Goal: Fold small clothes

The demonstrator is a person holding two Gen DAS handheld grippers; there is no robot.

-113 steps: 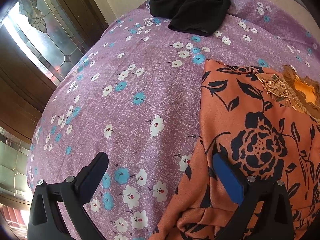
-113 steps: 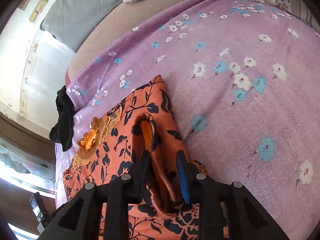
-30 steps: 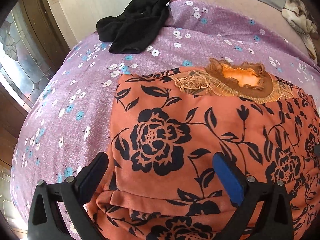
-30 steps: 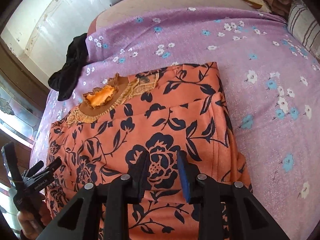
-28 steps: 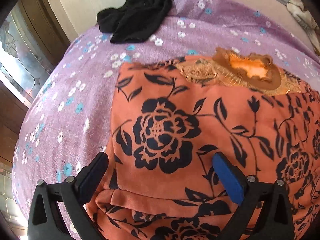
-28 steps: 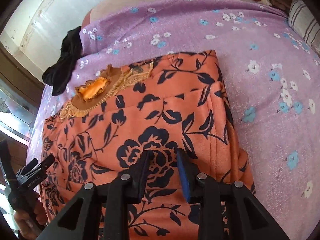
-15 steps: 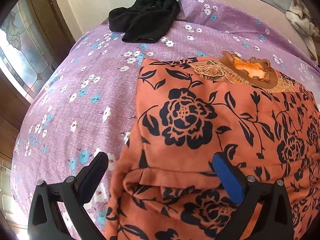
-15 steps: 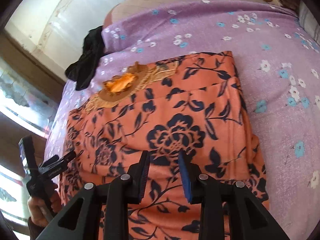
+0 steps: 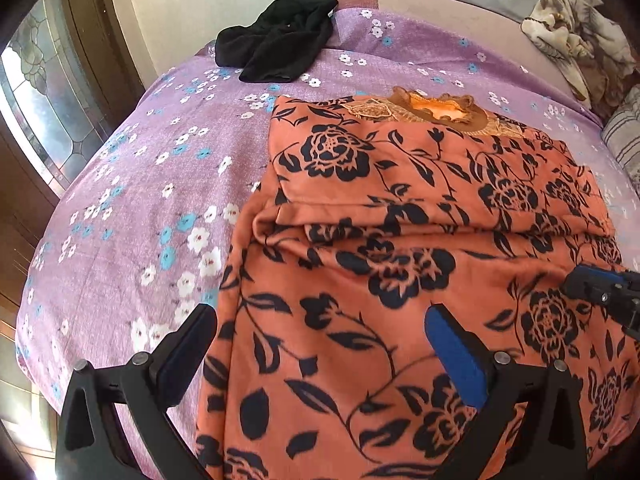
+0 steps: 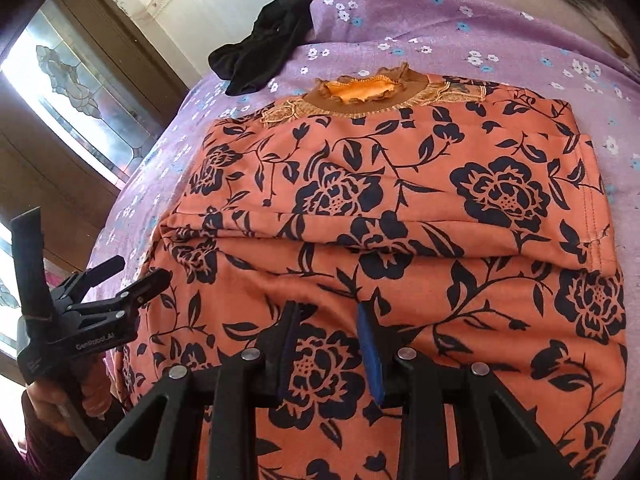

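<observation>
An orange garment with black flowers (image 9: 400,208) lies flat on the purple flowered bedsheet (image 9: 132,200), collar at the far end, with a fold ridge across its middle. It also fills the right wrist view (image 10: 400,200). My left gripper (image 9: 320,340) is wide open and empty, hovering over the garment's near left edge; it shows at the left of the right wrist view (image 10: 132,276). My right gripper (image 10: 330,344) is partly open with nothing between its fingers, just above the garment's near part; its tip shows in the left wrist view (image 9: 600,288).
A black crumpled garment (image 9: 280,48) lies at the bed's far left corner, also in the right wrist view (image 10: 264,52). A crumpled blanket (image 9: 572,36) and striped pillow (image 9: 624,136) lie at far right. A stained-glass door (image 9: 40,100) stands left of the bed.
Both grippers have drawn back toward the near end of the garment. The right gripper, earlier shut on the cloth's sleeve, has let go; the garment now lies flat with sides folded in.
</observation>
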